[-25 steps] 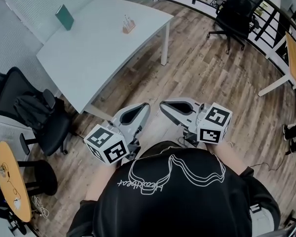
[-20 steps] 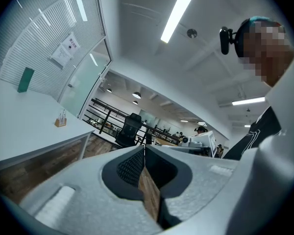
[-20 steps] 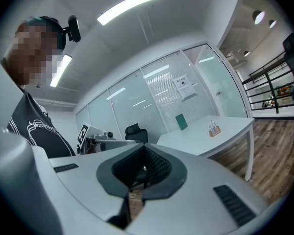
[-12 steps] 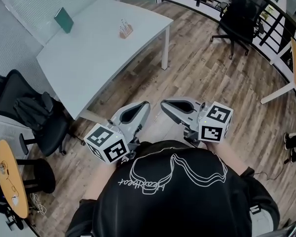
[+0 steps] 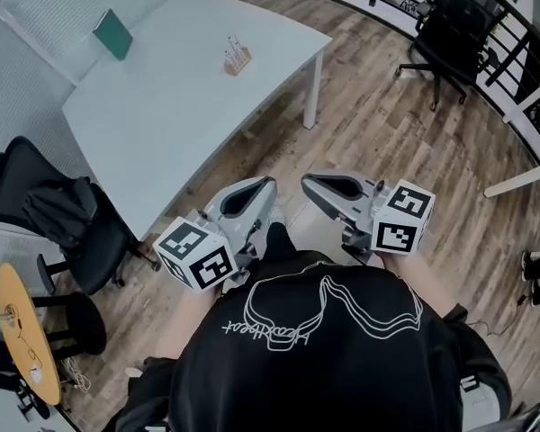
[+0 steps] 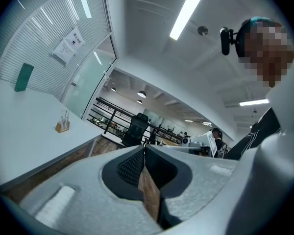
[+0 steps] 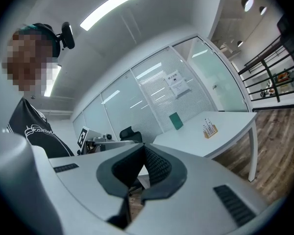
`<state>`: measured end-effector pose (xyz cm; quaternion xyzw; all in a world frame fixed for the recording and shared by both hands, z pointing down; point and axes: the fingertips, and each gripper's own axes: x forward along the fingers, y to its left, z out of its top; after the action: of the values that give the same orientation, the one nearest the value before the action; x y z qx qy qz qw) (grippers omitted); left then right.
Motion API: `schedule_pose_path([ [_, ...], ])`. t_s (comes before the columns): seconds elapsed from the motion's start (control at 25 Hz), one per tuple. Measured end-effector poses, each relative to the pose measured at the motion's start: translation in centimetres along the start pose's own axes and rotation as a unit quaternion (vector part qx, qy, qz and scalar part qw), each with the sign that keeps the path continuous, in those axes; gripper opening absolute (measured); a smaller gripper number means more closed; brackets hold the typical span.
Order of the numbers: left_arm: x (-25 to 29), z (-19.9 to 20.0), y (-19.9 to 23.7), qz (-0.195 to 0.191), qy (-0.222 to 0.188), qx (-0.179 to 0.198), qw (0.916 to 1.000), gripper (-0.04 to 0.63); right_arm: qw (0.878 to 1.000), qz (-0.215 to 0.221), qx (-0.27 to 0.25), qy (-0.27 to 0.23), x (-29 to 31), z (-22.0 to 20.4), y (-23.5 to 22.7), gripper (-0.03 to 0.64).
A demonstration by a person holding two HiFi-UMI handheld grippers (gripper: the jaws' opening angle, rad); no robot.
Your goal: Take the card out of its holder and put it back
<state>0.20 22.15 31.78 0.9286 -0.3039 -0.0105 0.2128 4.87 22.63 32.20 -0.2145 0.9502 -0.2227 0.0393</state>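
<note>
Ceiling lights (image 6: 186, 11) only in gripper views

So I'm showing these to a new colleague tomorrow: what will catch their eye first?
First the grey left gripper and right gripper, held side by side in front of the person, jaws shut on nothing. Beyond them a white table stands on the wood floor, with a small wooden card holder near its far side and a green board against the wall.
</note>
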Motion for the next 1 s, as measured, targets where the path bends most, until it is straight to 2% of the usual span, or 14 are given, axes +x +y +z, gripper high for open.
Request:
schedule_pose_path([
  [0.32, 4.9, 5.6, 10.0, -0.012, 0.011, -0.005, 0.9999, 0.017, 1.000, -0.013, 0.008, 0.002, 7.6, 4.9, -8.6, 0.009],
  [0.52, 7.6, 8.4, 16.8, -0.004, 0.022, -0.004, 0.9998, 0.017, 1.000, -0.016, 0.015, 0.008, 12.9, 7.6, -13.5, 0.009],
  [0.76, 10.3, 11.2, 24.3, -0.002, 0.020, -0.023, 0.9995, 0.017, 0.999, -0.034, 0.032, 0.012, 17.5, 9.4, -19.4, 0.009],
  [1.0, 12.2, 12.5, 30.4, 0.006, 0.024, -0.020, 0.9995, 0.017, 0.997, -0.052, 0.051, 0.014, 20.9, 10.2, -24.4, 0.009],
])
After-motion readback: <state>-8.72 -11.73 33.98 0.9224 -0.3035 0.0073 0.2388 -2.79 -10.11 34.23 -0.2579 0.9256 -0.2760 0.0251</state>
